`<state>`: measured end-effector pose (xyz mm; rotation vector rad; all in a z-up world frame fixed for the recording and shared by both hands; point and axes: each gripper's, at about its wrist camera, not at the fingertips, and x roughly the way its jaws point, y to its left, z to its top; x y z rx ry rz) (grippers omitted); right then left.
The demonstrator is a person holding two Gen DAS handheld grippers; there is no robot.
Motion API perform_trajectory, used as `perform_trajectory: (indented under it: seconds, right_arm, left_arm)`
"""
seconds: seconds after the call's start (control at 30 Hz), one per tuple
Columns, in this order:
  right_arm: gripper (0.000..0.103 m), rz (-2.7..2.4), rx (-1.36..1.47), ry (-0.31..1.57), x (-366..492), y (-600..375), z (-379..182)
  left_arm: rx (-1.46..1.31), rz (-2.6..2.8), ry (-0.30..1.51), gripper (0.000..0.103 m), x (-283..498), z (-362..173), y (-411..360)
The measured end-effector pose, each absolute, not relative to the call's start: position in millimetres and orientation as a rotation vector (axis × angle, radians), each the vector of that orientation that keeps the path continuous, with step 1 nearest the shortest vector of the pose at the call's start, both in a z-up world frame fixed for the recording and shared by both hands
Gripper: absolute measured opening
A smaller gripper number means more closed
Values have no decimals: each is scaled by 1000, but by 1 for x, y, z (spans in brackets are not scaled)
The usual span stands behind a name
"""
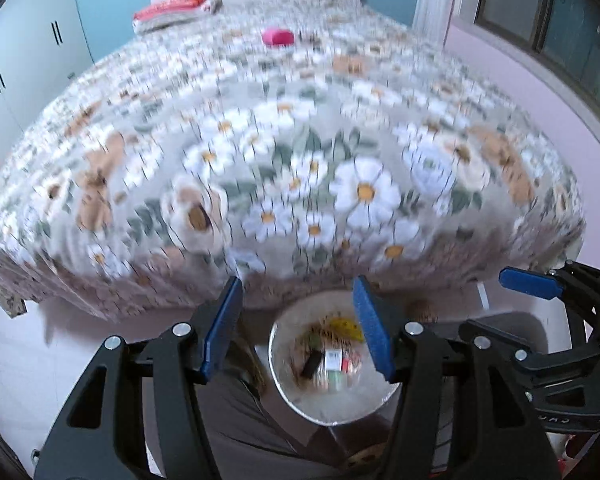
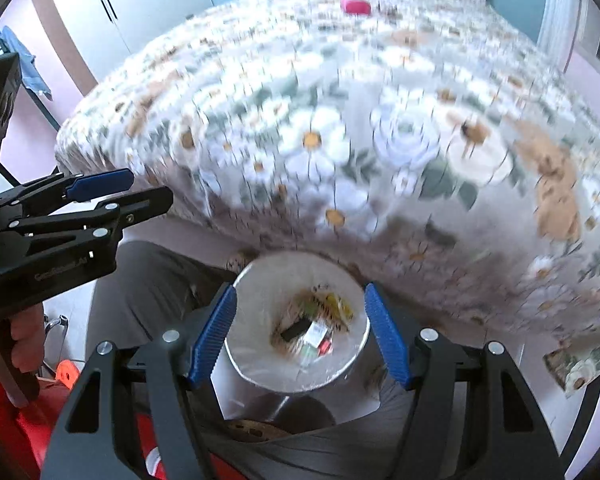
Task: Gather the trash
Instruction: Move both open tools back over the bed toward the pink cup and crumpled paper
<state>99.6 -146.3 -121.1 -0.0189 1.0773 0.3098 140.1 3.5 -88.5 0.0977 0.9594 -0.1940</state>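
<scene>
Both grippers, left [image 1: 296, 328] and right [image 2: 298, 334], are held half open, fingers empty, above a lined bin [image 2: 260, 280] of trash [image 2: 316, 320] at the bed's [image 2: 340, 120] foot edge; labels blurred, unreadable.

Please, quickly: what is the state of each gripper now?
Left gripper: open, holding nothing.
Right gripper: open, holding nothing.

Bed [image 1: 300, 140] with floral cover fills most of both frames; its top is open room apart from a pink item [image 1: 277, 37] and folded red-white stack [image 1: 178, 6] at the top of frame. Lined bin [image 2: 300, 320] sits at lower centre, mouth unobstructed, hard against the bed edge. Left gripper [image 2: 112, 190] crowds right view's left side; person's legs [image 2: 152, 280] flank the bin.
</scene>
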Motion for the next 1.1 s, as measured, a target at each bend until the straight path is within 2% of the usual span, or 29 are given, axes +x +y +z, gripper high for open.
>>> perform_trajectory:
  seconds: [0.47,1.1]
  right_arm:
    - [71,318,-53,900,84,-149,-46]
    - [73,318,-77,790,110,-161,9]
  left_arm:
    - [104,-181,806,58,127,-27,4]
    - [107,-175,702,58,158,26,-4]
